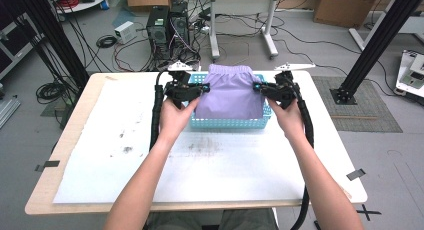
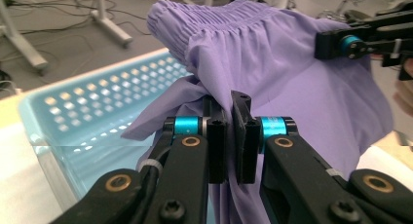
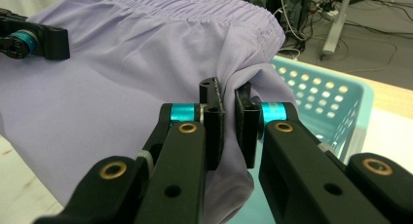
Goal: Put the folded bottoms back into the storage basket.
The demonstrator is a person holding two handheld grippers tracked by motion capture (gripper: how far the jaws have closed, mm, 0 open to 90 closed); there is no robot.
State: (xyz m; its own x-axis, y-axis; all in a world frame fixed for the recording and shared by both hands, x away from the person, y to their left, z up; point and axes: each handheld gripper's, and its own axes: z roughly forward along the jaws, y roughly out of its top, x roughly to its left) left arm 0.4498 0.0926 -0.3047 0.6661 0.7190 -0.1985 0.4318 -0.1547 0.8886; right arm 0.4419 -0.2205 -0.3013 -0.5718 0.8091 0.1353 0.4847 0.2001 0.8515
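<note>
Left gripper, right gripper pinch purple shorts; basket interior hidden.

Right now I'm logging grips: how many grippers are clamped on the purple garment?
2. The left gripper pinches the purple garment at its left edge, the right gripper at its right edge, holding it spread above the blue basket.

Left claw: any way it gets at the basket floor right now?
Probably not. The left claw is shut on the purple garment, which hangs over the basket and covers most of its inside. It would likely have to let go first.
</note>
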